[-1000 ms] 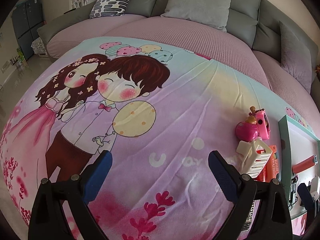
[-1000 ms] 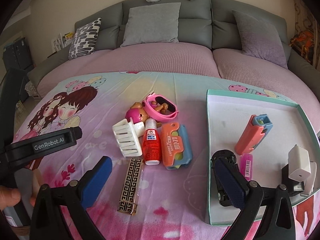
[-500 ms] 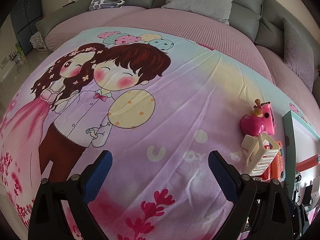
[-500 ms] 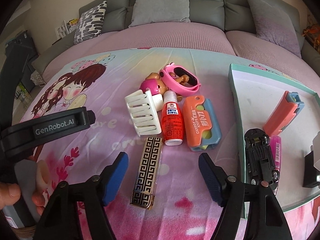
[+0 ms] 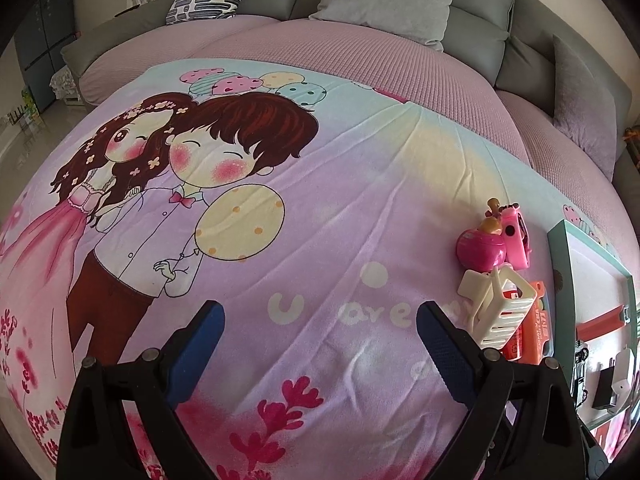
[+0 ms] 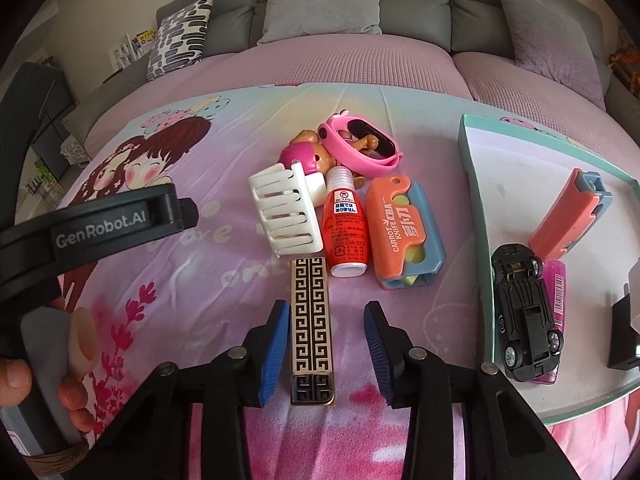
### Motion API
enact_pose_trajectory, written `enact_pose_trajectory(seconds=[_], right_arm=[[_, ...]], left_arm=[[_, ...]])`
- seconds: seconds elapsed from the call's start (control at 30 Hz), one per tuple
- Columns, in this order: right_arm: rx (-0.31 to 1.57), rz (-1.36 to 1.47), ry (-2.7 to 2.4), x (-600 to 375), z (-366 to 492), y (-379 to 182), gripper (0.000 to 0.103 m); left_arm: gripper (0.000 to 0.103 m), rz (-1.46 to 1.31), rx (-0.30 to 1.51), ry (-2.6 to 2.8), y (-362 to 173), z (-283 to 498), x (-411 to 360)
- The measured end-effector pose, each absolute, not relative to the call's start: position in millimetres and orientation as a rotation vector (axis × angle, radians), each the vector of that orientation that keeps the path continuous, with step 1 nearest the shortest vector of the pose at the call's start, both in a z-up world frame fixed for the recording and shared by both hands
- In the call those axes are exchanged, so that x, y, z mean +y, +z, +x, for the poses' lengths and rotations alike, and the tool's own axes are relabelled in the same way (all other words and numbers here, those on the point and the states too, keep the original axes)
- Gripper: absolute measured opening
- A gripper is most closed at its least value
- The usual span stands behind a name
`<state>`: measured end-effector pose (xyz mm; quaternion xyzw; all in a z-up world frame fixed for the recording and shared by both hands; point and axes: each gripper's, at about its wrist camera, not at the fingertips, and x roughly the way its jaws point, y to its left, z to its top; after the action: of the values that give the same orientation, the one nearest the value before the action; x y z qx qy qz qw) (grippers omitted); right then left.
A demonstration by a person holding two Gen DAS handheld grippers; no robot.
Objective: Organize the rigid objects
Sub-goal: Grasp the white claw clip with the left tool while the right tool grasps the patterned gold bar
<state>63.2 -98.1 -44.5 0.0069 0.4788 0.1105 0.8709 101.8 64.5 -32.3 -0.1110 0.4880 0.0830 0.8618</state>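
Right gripper [image 6: 326, 332], jaws open, astride patterned case [image 6: 312, 320] lying lengthwise between them on bedspread [image 6: 200, 280], tray [image 6: 476, 208] to its right; left gripper [image 5: 318, 334] open, empty, farther off.

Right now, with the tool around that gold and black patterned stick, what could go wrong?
The right tool is open, straddling the gold and black patterned bar; only its left finger looks near it, so closing might push it sideways. The bar's far end sits close to the white plastic hair claw and red bottle with white cap, so lifting carelessly might bump them.
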Motion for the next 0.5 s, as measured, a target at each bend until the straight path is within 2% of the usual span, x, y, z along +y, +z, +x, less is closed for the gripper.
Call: enact_pose_trajectory(seconds=[0.1,0.5], right_arm=[[0.999,0.016,0.254,-96,62,-44,0.023],[0.968,0.06,0.268,-110,56,-29,0.023]], left_arm=[[0.097,-0.235,1.009,0.149,-28,102,60],[0.097,-0.23,0.984,0.062,-22,103,45]])
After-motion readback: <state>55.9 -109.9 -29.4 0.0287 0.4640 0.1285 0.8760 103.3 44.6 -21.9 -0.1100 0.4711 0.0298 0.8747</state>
